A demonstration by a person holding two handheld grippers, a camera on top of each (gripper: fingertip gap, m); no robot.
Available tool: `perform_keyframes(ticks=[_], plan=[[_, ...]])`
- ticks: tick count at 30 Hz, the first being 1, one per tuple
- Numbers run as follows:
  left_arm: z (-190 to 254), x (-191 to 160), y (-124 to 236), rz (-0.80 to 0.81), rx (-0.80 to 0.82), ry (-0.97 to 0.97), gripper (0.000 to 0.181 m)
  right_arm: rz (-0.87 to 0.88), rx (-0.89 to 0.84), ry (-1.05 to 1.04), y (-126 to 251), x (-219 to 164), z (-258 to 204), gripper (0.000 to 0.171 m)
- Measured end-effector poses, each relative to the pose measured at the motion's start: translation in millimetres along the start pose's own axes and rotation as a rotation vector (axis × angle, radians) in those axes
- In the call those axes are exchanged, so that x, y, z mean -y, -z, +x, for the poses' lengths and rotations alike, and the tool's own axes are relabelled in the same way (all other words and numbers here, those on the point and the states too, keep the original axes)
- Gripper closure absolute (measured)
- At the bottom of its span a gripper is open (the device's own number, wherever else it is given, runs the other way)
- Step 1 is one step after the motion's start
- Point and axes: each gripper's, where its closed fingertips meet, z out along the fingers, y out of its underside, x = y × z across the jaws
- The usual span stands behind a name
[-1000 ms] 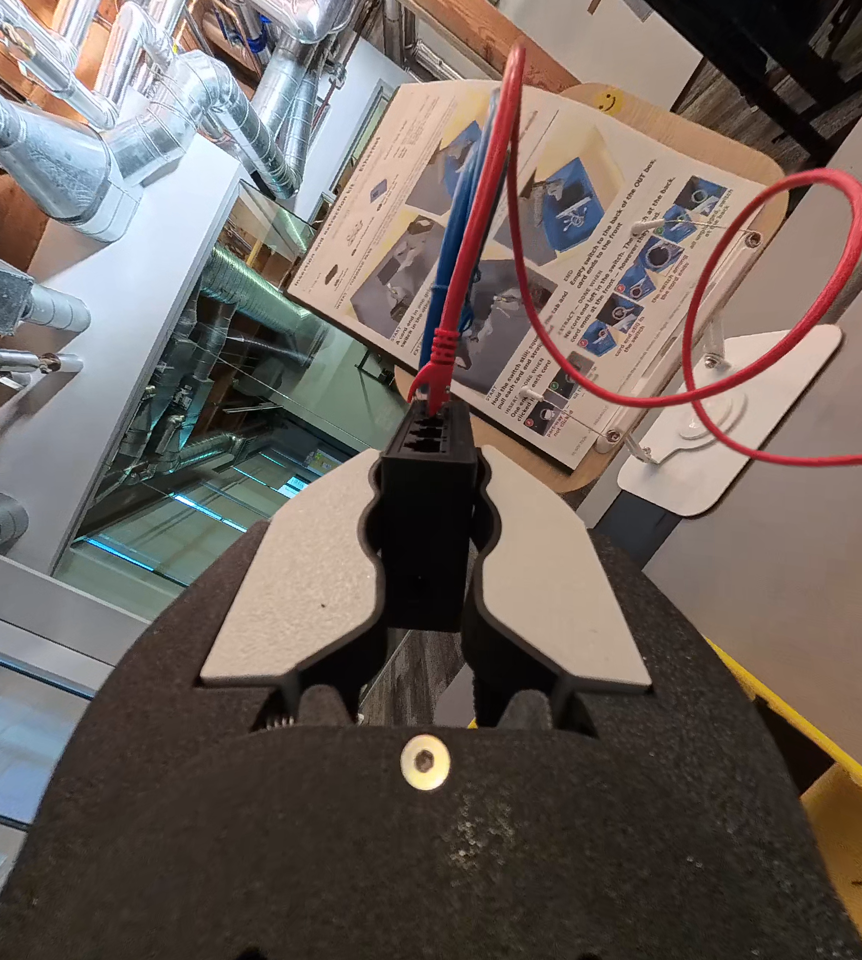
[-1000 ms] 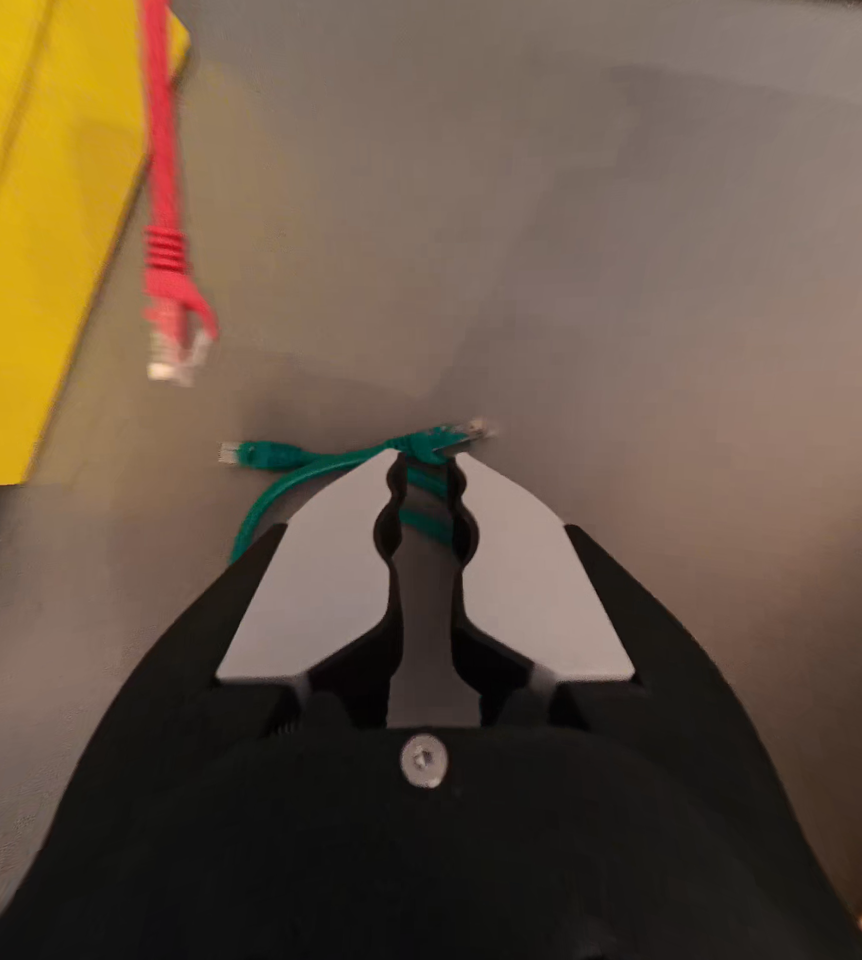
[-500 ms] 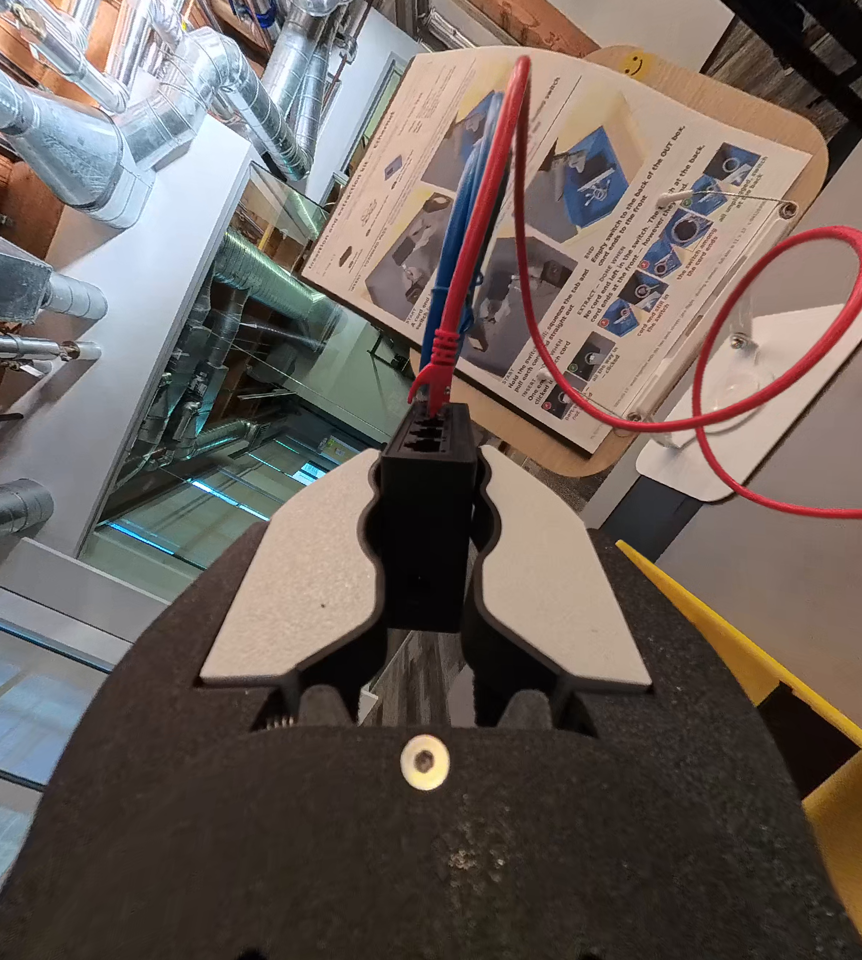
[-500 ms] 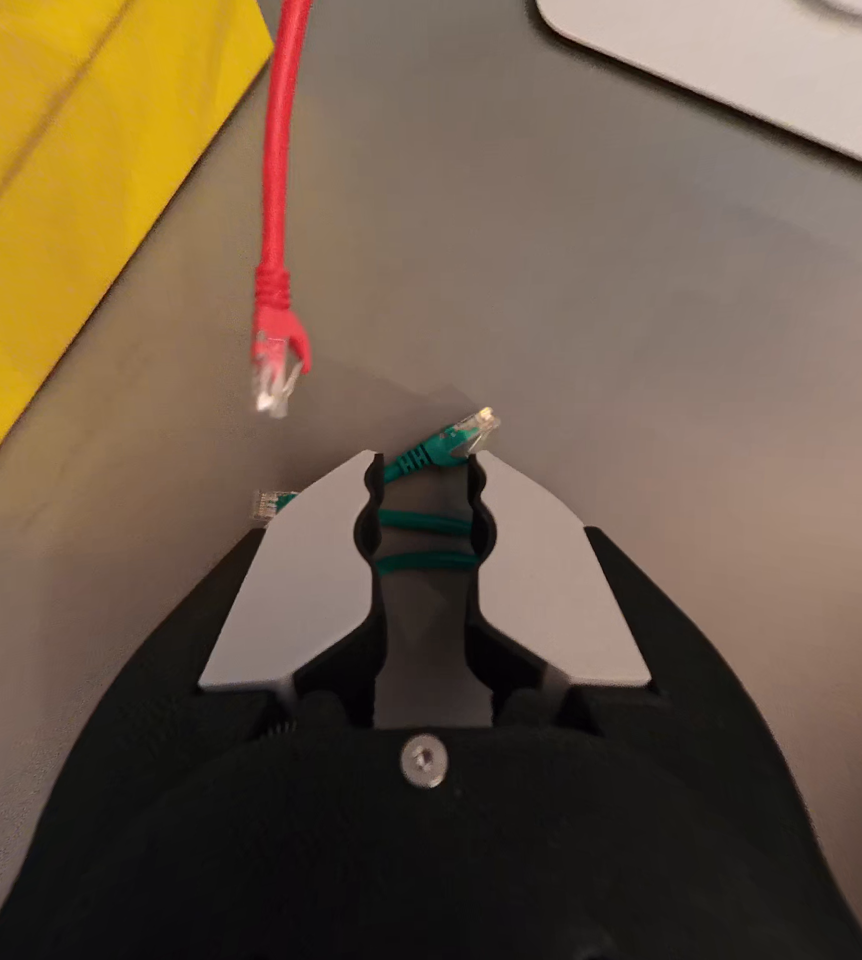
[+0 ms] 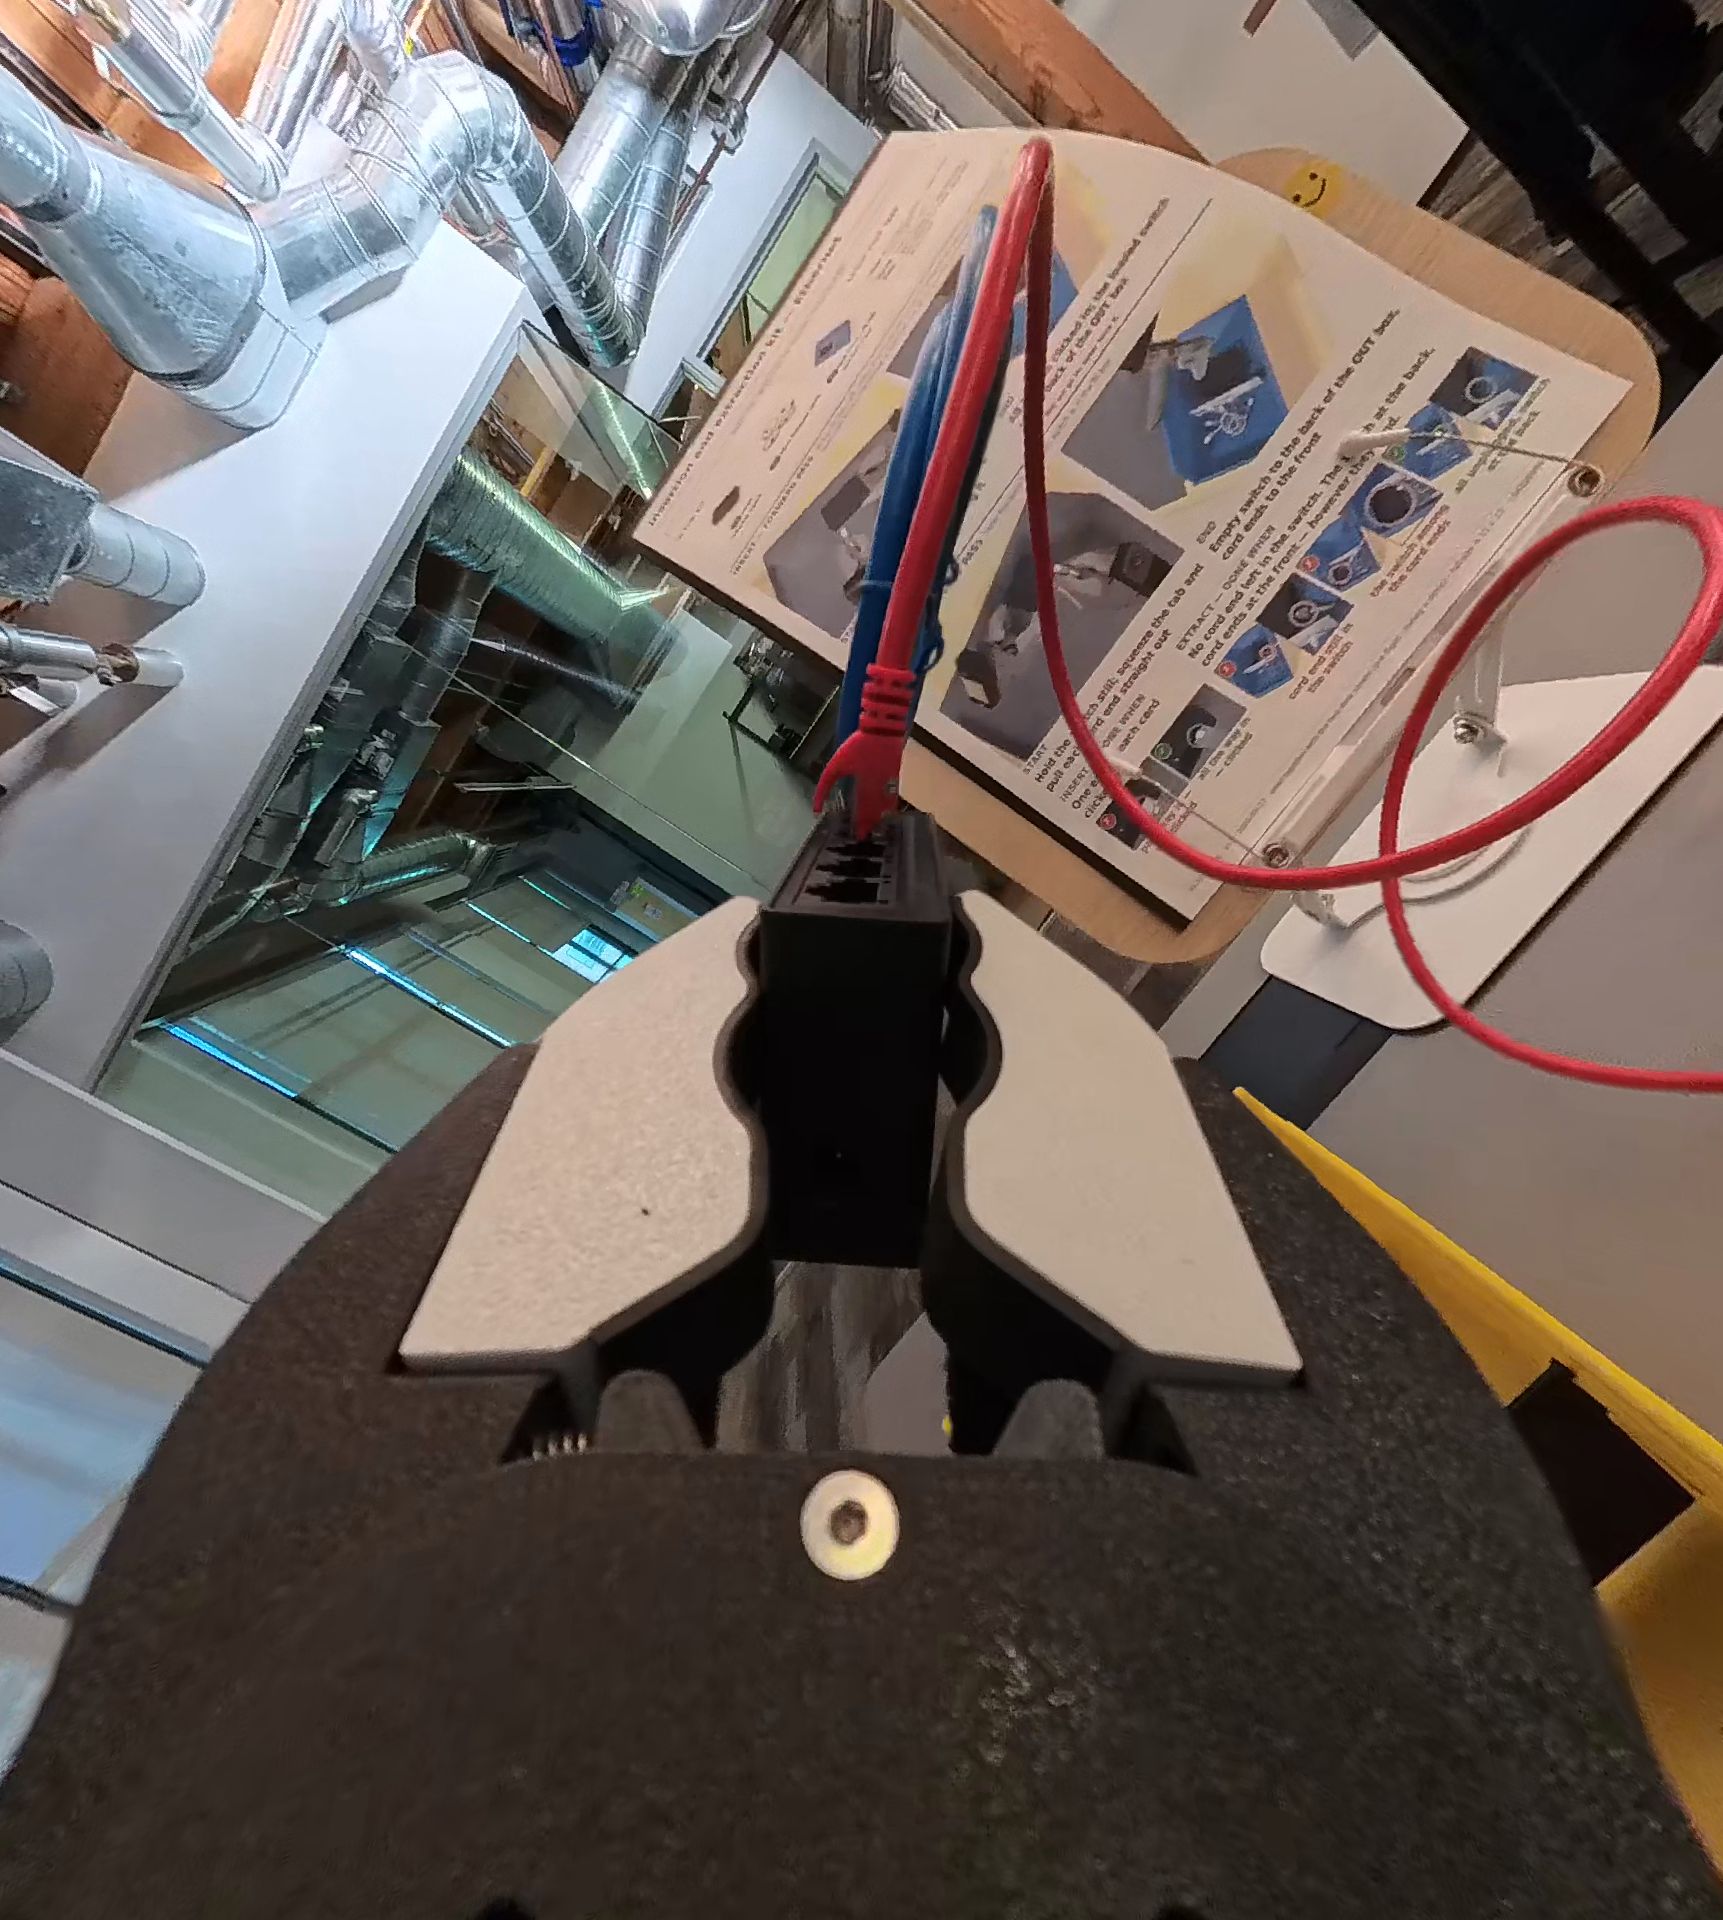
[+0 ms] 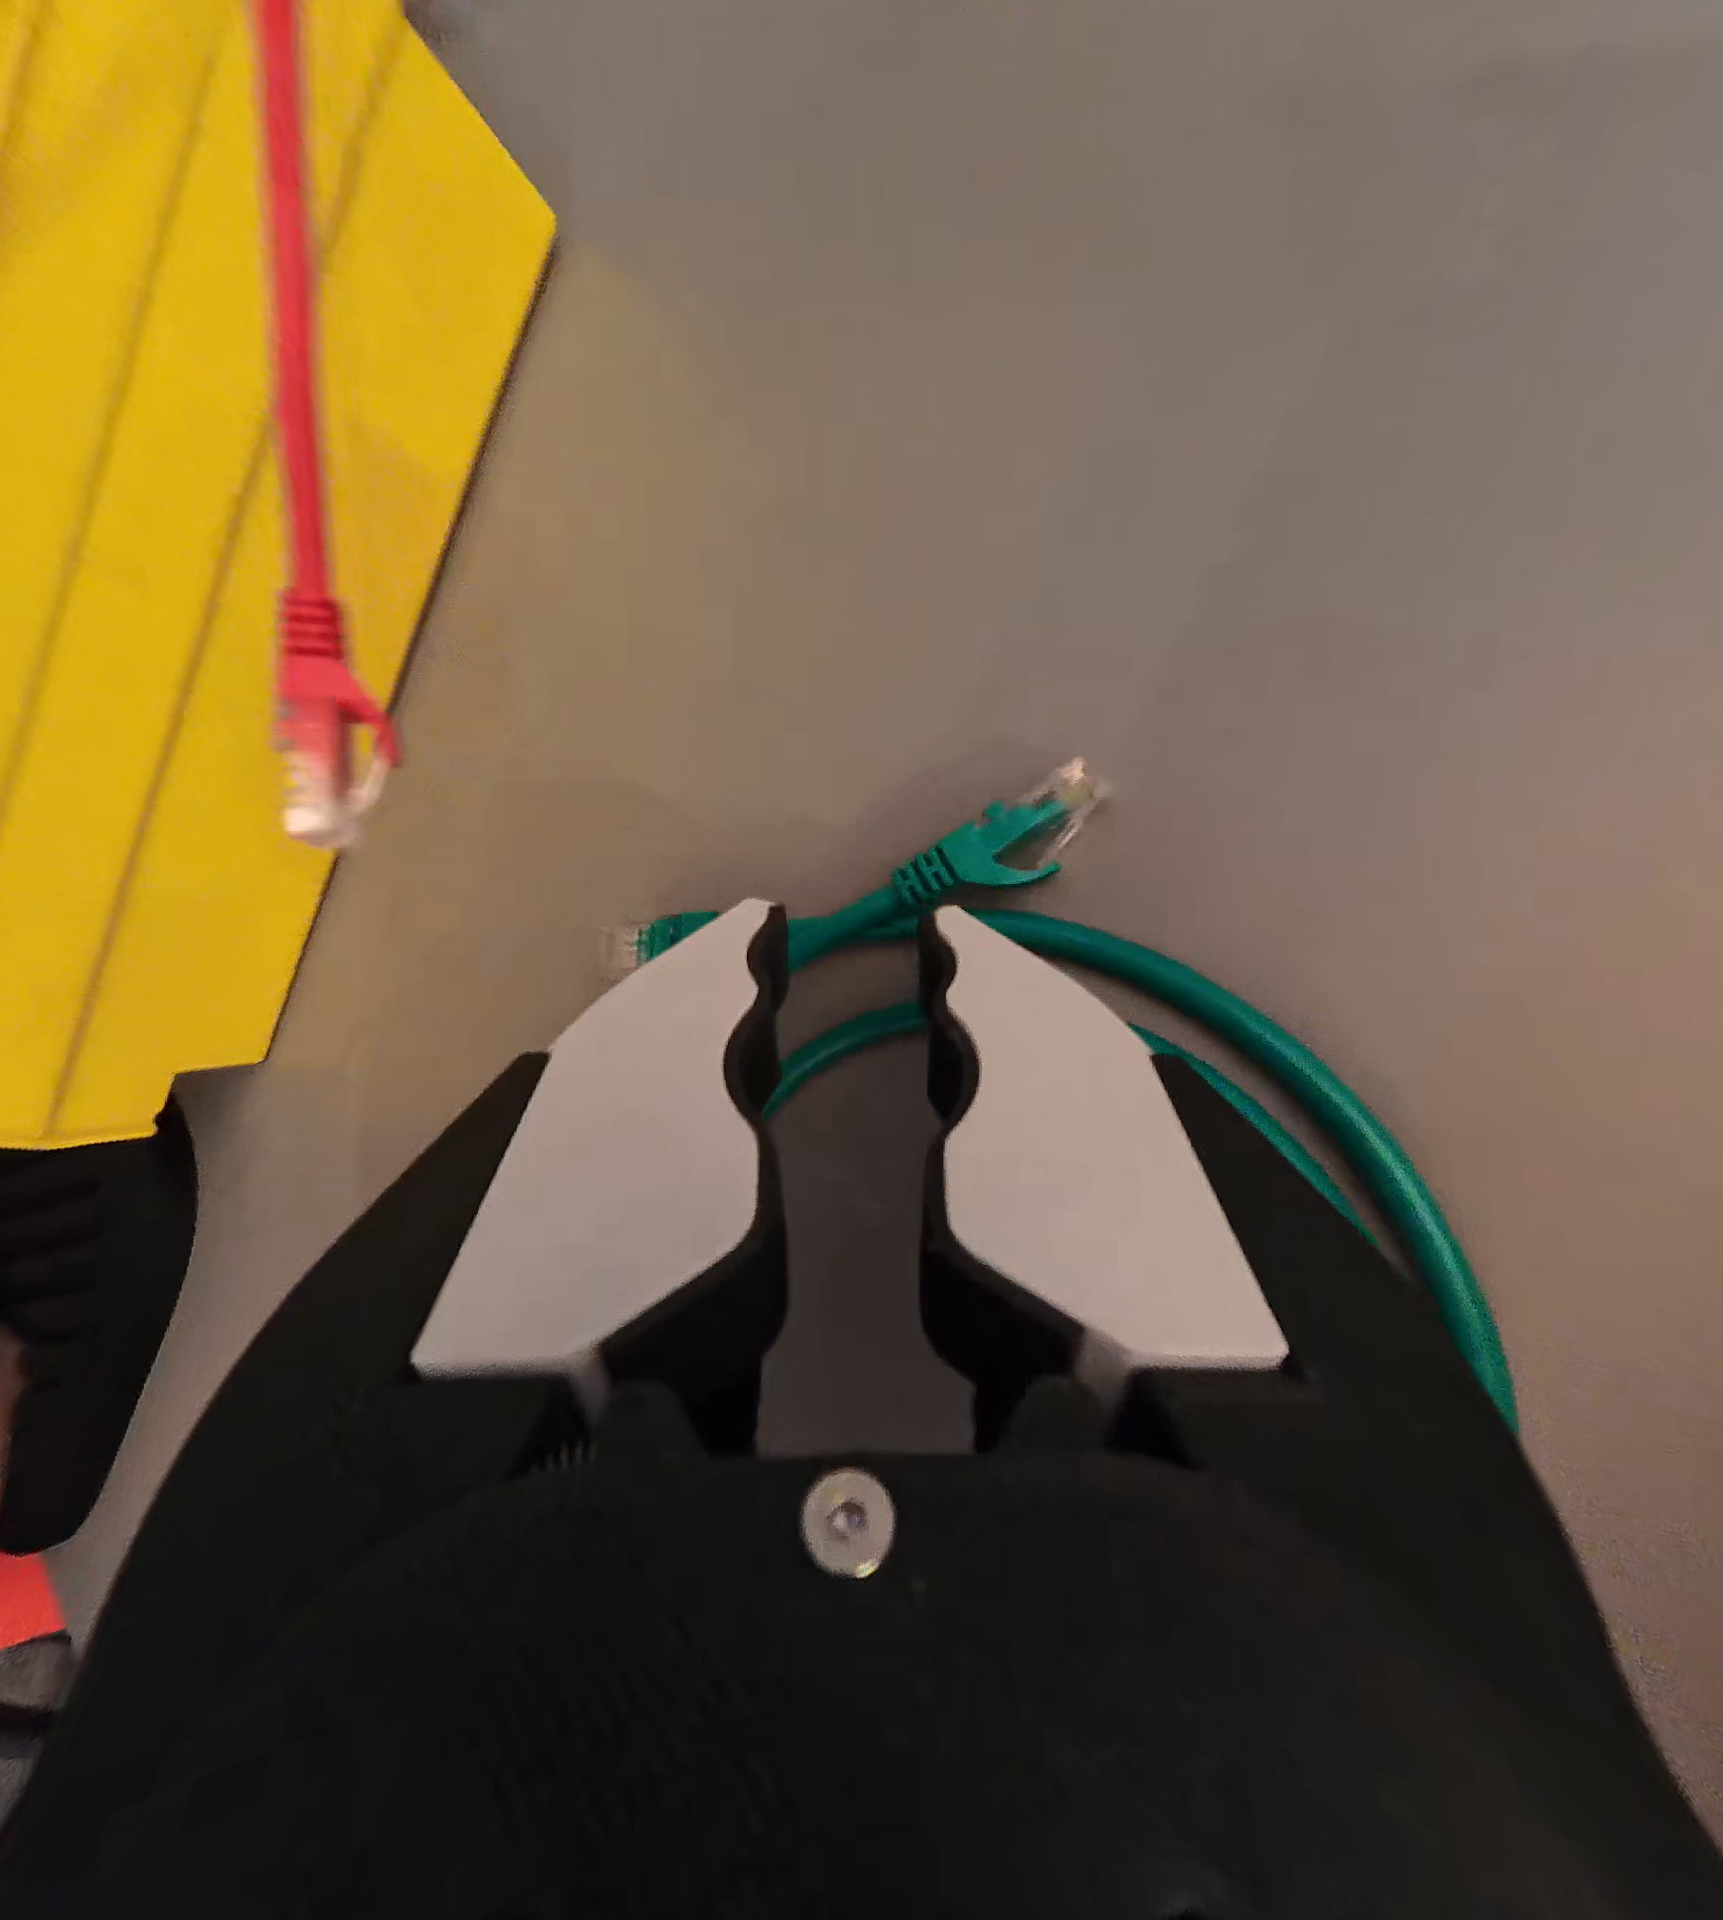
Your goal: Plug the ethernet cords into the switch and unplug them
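Left wrist view: left gripper [image 5: 852, 1049] clamps switch [image 5: 852, 1081].
Right gripper [image 6: 852, 925]: parted, astride green cord [image 6: 1252, 1039], gripping nothing.
Risk: closing on cable, not plug, spoils insertion.

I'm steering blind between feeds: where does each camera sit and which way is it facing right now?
Left wrist view: rides the left tongs, tilted upward toward ceiling ducts and an instruction board; its fingers clamp the black switch, with red and blue cords plugged in.
Right wrist view: rides the right tongs, looking down on the grey table; open fingers straddle the green cord; a bit of the person's hand shows at lower left.
Shared: the red cord, its loose plug dangling, and the yellow bin.
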Motion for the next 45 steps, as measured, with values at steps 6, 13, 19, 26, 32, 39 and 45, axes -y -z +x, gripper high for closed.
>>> perform_keyframes(ticks=[6, 13, 19, 26, 32, 39, 45], plan=[[0, 13, 6, 0.071, -0.024, 0.044, 0.152, -0.061, -0.166, 0.085, -12, 4, -2, 0.149], [-7, 16, 14, 0.12, -0.034, 0.103, 0.152, -0.095, -0.361, 0.309, -18, 4, -8, 0.16], [-18, 12, 19, 0.149, -0.024, 0.161, 0.152, -0.101, -0.564, 0.655, 31, -1, 4, 0.164], [-22, 9, 21, 0.154, -0.017, 0.185, 0.152, 0.001, -0.731, 1.013, 89, 1, -7, 0.165], [-23, 5, 20, 0.145, -0.014, 0.193, 0.152, -0.098, -0.707, 1.186, 71, -57, -14, 0.164], [-13, 10, 16, 0.138, -0.038, 0.163, 0.153, -0.083, -0.288, 0.791, 42, -78, -16, 0.164], [-6, 11, 11, 0.135, -0.062, 0.158, 0.152, -0.028, 0.109, 0.548, 36, -64, -32, 0.145]])
